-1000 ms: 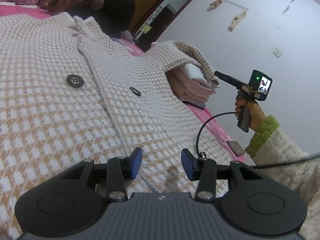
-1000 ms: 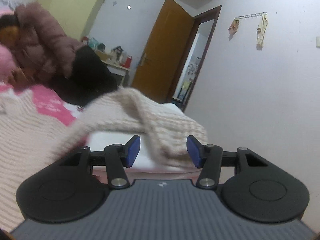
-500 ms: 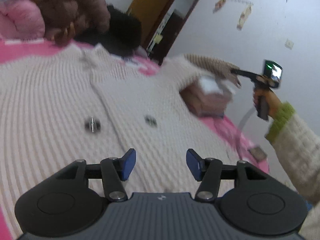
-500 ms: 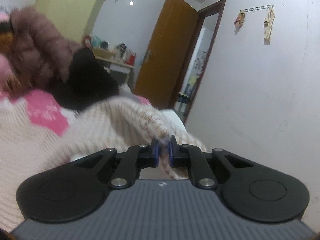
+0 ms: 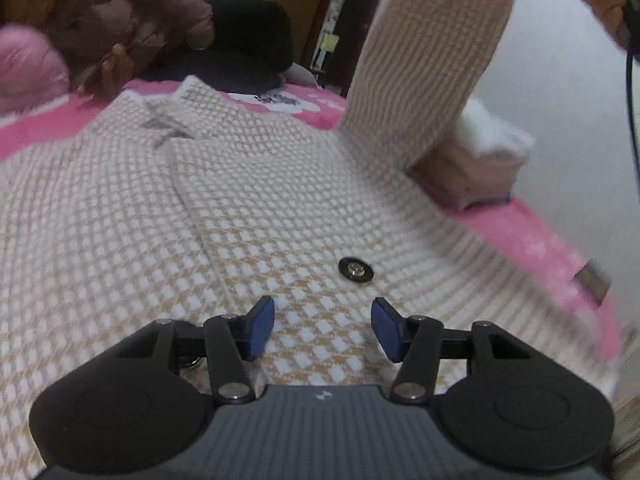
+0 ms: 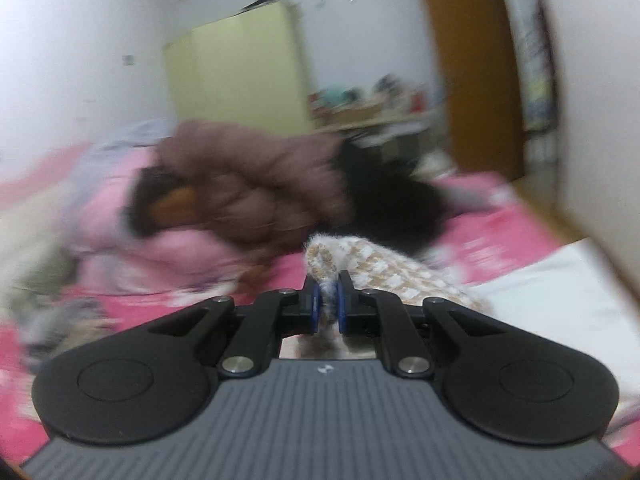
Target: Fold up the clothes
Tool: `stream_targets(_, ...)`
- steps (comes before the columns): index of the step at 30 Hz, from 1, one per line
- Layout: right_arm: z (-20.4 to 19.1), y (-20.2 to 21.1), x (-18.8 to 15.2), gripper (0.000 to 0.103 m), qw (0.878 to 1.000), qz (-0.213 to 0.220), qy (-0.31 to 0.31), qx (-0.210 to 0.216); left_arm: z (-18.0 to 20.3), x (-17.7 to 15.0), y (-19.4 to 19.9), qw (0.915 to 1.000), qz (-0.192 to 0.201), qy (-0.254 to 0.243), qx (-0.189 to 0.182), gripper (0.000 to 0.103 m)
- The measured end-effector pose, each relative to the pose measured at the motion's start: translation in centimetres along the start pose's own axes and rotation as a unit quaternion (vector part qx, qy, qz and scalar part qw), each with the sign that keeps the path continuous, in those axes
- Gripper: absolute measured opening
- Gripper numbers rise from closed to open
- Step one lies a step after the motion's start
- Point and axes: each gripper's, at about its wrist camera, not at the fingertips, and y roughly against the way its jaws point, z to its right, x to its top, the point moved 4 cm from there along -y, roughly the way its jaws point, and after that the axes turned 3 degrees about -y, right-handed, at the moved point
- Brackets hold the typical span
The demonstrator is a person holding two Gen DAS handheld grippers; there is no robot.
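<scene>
A beige and white checked knit cardigan [image 5: 168, 216] lies spread on a pink bed, front up, with a dark round snap button [image 5: 356, 270] near its middle. Low over the cardigan, just short of that button, hovers my left gripper [image 5: 323, 328], open with nothing between its blue pads. The cardigan's right sleeve [image 5: 432, 52] rises steeply toward the upper right, held high by the right gripper, which is outside the left wrist view. In the right wrist view my right gripper [image 6: 329, 308] is shut on the sleeve cuff [image 6: 360, 264].
A folded stack of pink and white clothes [image 5: 476, 164] sits at the bed's right edge by the white wall. A brown puffer jacket [image 5: 120, 16] and a black garment [image 5: 244, 36] lie at the bed's far end. A small dark device [image 5: 592, 282] rests on the pink bedspread [image 5: 532, 236].
My right gripper closed on the sleeve cuff and lifted it high off the folded stack, swinging left. My left gripper moved over the cardigan toward the right-hand snap button and opened slightly wider.
</scene>
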Motion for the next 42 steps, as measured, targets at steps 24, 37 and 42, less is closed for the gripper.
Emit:
stream_targets(24,5.8,-10.2,-24.7,0.038,0.868,-0.034,-0.427,0.253,-14.8,1.0,5.6,0.9735,0.045,0.216,0.060,0.059)
stream_targets(37,9.5,-6.6,-26.6,0.047,0.835,0.082,-0.446,0.313,-13.9,3.8,0.0,0.9680,0.018,0.164,0.189,0.014)
stream_targets(42,13.2,-4.8,-27.3,0.049,0.829,0.144,-0.482,0.246,-14.0,6.9,3.0,0.9605,0.080,0.169,0.206,0.011)
